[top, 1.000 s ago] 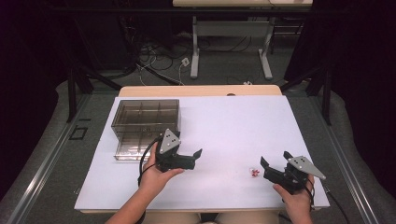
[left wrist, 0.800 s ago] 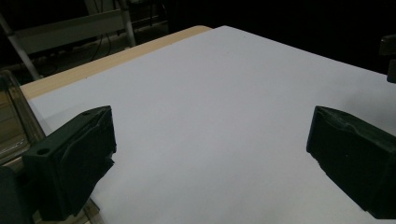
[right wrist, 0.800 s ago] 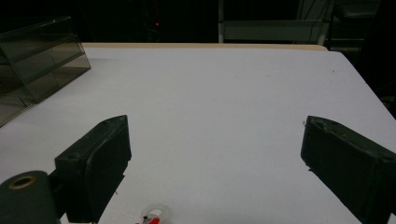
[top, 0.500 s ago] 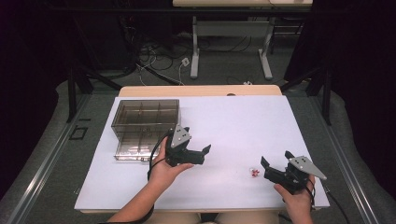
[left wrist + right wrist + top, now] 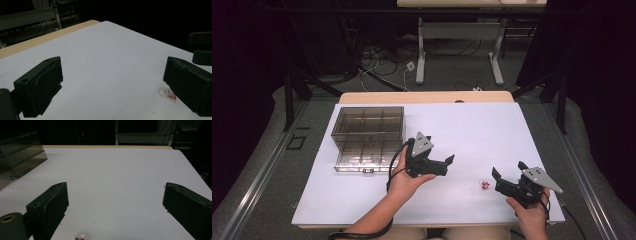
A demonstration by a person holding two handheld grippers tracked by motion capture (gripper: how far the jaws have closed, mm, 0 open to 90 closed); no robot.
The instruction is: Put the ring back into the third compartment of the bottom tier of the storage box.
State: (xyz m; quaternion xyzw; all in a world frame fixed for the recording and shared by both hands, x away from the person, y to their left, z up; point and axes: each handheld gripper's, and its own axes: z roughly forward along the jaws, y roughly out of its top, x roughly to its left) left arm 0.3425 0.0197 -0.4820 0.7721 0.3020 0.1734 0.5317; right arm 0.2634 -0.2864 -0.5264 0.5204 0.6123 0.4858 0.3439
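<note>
A tiny red and white piece (image 5: 484,185) lies on the white table top (image 5: 472,135) near the front right. In the left gripper view the same piece (image 5: 168,93) sits beside the right jaw, a clear ring with a red bit. The left gripper (image 5: 446,166) is held above the table's middle, open and empty, pointing right. The right gripper (image 5: 507,176) rests near the front right corner, open and empty, just right of the piece. In the right gripper view the piece (image 5: 81,236) lies at the bottom edge between the jaws.
A clear smoky plastic organizer box (image 5: 368,137) with several compartments stands at the left of the table, its box corner (image 5: 17,155) in the right gripper view. Beyond the table's wooden far edge (image 5: 427,97) are desk legs and cables on the floor.
The left gripper has moved right and slightly away from the box toward the table's middle, lifted in the hand. The right gripper has stayed put.
</note>
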